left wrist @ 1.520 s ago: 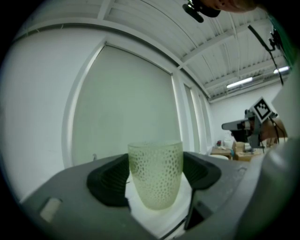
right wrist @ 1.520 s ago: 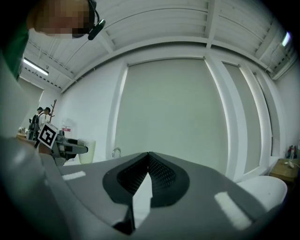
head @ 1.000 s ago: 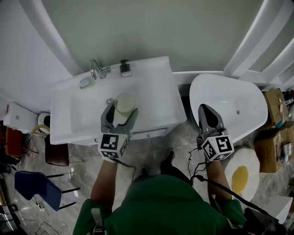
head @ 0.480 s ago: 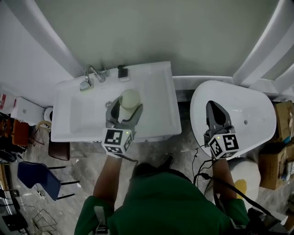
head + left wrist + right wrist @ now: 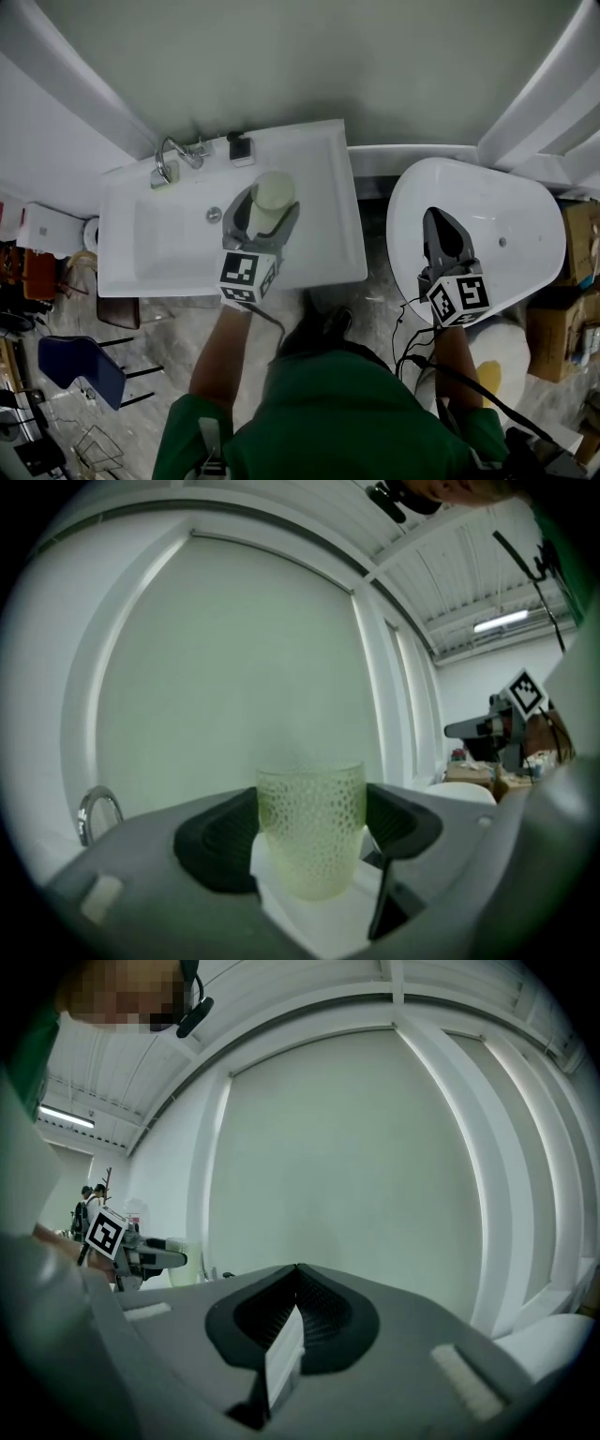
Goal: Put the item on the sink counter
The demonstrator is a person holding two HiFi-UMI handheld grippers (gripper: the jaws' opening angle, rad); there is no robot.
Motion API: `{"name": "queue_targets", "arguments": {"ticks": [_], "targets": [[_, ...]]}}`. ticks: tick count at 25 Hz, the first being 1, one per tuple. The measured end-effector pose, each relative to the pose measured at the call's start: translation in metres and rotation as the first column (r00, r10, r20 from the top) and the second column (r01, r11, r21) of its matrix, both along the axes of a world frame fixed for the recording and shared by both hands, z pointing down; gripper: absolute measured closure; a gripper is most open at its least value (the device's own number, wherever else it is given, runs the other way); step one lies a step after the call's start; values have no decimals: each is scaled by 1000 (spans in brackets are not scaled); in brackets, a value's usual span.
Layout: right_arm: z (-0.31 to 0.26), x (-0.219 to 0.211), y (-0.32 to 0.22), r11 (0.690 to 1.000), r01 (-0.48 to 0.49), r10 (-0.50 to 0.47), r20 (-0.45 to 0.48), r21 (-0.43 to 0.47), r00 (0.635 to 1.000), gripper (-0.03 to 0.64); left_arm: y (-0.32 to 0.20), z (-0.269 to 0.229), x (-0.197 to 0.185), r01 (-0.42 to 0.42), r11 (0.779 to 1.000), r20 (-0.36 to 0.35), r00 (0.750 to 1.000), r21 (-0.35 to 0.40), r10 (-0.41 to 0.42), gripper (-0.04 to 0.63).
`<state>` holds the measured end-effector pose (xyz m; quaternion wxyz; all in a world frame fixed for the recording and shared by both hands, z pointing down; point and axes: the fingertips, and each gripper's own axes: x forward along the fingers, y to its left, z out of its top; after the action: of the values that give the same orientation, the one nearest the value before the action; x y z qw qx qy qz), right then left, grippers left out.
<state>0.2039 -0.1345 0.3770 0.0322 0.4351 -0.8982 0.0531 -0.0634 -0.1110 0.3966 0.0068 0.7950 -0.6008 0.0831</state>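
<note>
- Head view: my left tongs (image 5: 267,203) pinch a pale green cup (image 5: 275,190) upright over the white sink surface (image 5: 330,178), near the basin's right side, well apart from the faucet (image 5: 169,156). My right tongs (image 5: 437,223) hang over a white oval tub (image 5: 511,220).
- Left gripper view: the dimpled cup (image 5: 310,808) sits squeezed between both jaws of the tongs (image 5: 311,832); I cannot tell whether its base touches the sink.
- Right gripper view: the tongs (image 5: 297,1283) are pressed together, holding nothing.
</note>
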Motion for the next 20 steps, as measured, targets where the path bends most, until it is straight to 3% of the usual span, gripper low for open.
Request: {"name": "queue_targets", "arguments": {"ticks": [13,20], "targets": [[20,-26,-74,996,-80,76,-79,-45,994,620,-114,52,-29,-103,994,-21,995,-36,102,244],[41,-33,-103,985,-133,120,-119,-107,986,620,-173,86,-23,-178,983,-21,984,-37,177,242]]}}
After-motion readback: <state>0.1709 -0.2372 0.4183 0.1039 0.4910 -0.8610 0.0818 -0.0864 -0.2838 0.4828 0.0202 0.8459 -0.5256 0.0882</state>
